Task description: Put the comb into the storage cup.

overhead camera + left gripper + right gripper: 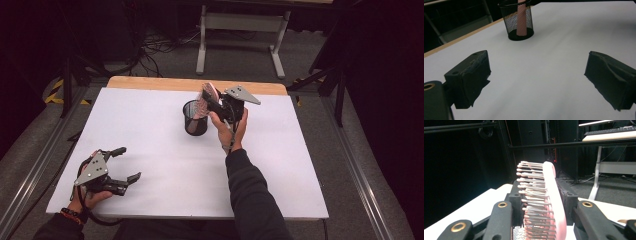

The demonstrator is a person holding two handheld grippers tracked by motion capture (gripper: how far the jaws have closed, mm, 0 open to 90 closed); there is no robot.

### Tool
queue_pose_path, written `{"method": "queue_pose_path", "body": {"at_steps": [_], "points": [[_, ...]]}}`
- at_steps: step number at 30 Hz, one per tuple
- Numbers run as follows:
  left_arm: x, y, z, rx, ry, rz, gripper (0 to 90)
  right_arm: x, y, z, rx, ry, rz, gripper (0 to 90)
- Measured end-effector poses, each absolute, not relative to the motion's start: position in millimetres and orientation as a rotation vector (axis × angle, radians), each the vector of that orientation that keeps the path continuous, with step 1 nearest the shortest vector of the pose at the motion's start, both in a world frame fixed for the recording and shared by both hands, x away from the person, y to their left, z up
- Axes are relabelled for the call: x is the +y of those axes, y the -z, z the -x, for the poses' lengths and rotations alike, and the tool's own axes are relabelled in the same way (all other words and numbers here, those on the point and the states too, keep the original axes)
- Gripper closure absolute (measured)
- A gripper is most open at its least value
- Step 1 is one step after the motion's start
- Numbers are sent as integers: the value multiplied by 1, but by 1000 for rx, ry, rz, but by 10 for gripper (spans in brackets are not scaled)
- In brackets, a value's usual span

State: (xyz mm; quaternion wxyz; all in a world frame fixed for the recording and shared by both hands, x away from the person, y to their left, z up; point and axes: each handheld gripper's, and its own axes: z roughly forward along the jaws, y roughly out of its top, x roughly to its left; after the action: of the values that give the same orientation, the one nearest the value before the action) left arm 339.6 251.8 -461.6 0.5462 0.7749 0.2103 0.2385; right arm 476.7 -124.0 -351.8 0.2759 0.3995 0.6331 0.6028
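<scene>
Your right gripper [212, 102] is clamped on the pink plastic hairbrush [549, 202], handle down in the black wire-mesh cup [195, 118] near the table's [150, 150] far edge. Lower it straight, keeping clear of the rim, and release once it rests. Your left gripper [125, 164] sits wide open and empty at the near left corner.

Flat white board [165, 150] laid over a light wooden tabletop [150, 82], wood showing along the far edge. Beyond, on grey carpeted floor [240, 65], a white metal desk frame [242, 30] with two feet, and tangled black cables [155, 50] nearby. Yellow-and-black hazard tape [55, 92] at left.
</scene>
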Motion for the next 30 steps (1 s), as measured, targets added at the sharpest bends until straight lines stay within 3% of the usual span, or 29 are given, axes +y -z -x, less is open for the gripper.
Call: {"method": "queue_pose_path", "body": {"at_steps": [14,30], "points": [[251,462,-340,498,-569,-1842,72,-137,358,-480,1697,-1628,-1104,616],[249,463,-340,495,-571,-1853,73,-150,366,-483,1709,-1565,-1147,533]]}}
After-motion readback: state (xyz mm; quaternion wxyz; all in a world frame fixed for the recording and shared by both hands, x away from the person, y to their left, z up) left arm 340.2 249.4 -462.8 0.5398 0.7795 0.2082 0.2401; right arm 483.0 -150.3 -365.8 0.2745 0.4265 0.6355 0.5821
